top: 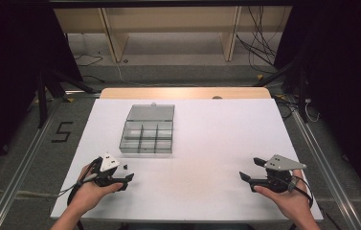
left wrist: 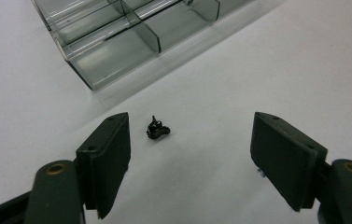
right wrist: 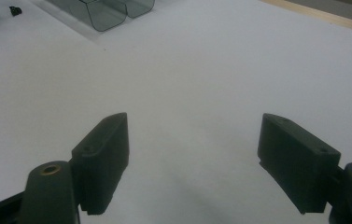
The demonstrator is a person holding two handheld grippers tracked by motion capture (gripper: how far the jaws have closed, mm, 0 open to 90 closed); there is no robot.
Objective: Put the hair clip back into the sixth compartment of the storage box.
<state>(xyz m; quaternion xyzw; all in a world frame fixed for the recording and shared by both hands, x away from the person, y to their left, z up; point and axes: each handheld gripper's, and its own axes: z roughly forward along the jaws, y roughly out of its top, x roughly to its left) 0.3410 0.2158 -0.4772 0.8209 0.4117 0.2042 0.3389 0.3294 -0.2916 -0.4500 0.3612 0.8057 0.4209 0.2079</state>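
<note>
Lying loose on the white table [top: 207,143], the small black part [left wrist: 157,129] sits just in front of the clear compartment box [top: 147,135], apart from its near wall and outside every compartment. The left gripper [top: 126,171] hovers just beside the part with its jaws spread wide, the part lying between them nearer the left jaw, ungripped. The box's lid is folded open and its compartments look empty. Judging from this, the pick-up is not yet made; grasping and placing into the box are left. The right gripper [top: 250,168], well to the right of the box, is also spread and holds nothing.
</note>
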